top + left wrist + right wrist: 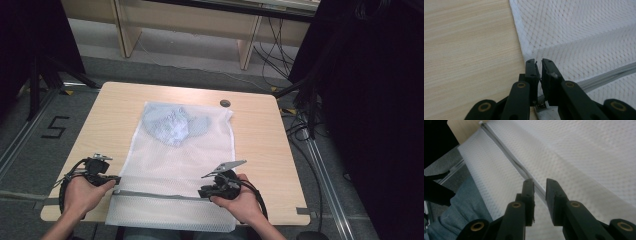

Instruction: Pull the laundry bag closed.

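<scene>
While mesh laundry bag (pixel 175 160) lies flat mid-table, left gripper (pixel 538 65) pinches its left edge, jaws nearly closed; right gripper (pixel 539 185) straddles grey zipper (pixel 509 157), jaws parted. Best: clamp slider squarely, pull along seam, left holding taut.

We seem to be in a lab or test room set up for recording, not a home. The wooden table (pixel 125 107) stands alone on a grey carpeted floor (pixel 30 150), and a number five (pixel 54 127) is marked in black tape on that floor beside it. Metal rails (pixel 320 165) run along the floor on both sides. Black curtains (pixel 370 100) hang to the left and right, with stand legs (pixel 60 75) at their foot. Loose cables (pixel 272 55) trail across the floor near plain wooden furniture (pixel 200 22) at the back.
</scene>
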`<state>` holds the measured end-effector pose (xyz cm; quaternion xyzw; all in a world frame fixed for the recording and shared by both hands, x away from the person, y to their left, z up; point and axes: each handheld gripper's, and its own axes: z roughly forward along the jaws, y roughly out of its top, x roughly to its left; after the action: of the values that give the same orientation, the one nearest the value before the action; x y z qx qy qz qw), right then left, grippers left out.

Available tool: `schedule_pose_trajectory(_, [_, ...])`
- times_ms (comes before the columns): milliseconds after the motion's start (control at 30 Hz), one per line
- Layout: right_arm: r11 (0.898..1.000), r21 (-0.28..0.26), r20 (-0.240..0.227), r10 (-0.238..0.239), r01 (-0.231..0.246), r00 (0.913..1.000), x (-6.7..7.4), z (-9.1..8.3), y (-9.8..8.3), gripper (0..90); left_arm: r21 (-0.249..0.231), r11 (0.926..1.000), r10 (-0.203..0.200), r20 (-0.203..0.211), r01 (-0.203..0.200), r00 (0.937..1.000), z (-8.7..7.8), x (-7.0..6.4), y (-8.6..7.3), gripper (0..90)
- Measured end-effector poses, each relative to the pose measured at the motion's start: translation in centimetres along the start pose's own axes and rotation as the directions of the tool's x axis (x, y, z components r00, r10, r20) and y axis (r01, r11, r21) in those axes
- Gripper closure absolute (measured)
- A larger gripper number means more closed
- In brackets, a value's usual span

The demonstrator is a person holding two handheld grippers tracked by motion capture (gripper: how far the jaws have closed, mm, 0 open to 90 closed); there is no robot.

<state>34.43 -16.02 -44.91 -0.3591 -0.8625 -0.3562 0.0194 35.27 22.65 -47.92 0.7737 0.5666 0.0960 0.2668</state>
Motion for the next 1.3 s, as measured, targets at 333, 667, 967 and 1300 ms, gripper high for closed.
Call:
schedule_pose_trajectory(333, [0.999,0.017,-0.056,-0.030,0.031,0.9980,2.1,2.6,2.5,76.7,0.054,0.9973,-0.050,0.000,0.050,0.9987,0.4,-0.1,-0.2,89.0])
schedule_pose_trajectory(667, [0.995,0.052,-0.112,-0.079,0.085,0.9906,4.9,6.4,4.6,76.7,0.108,0.9940,-0.019,-0.013,0.021,0.9997,1.0,-0.3,-0.1,90.0])
schedule_pose_trajectory(967, [0.996,0.032,-0.151,-0.080,0.085,0.9853,6.4,8.9,6.5,77.5,0.125,0.9918,-0.030,0.000,0.030,0.9996,1.2,-0.1,-0.3,90.0])
schedule_pose_trajectory(1300, [0.993,0.024,-0.181,-0.107,0.114,0.9775,8.4,12.5,8.2,79.6,0.116,0.9914,-0.062,0.008,0.061,0.9980,1.1,0.2,-0.5,90.0])
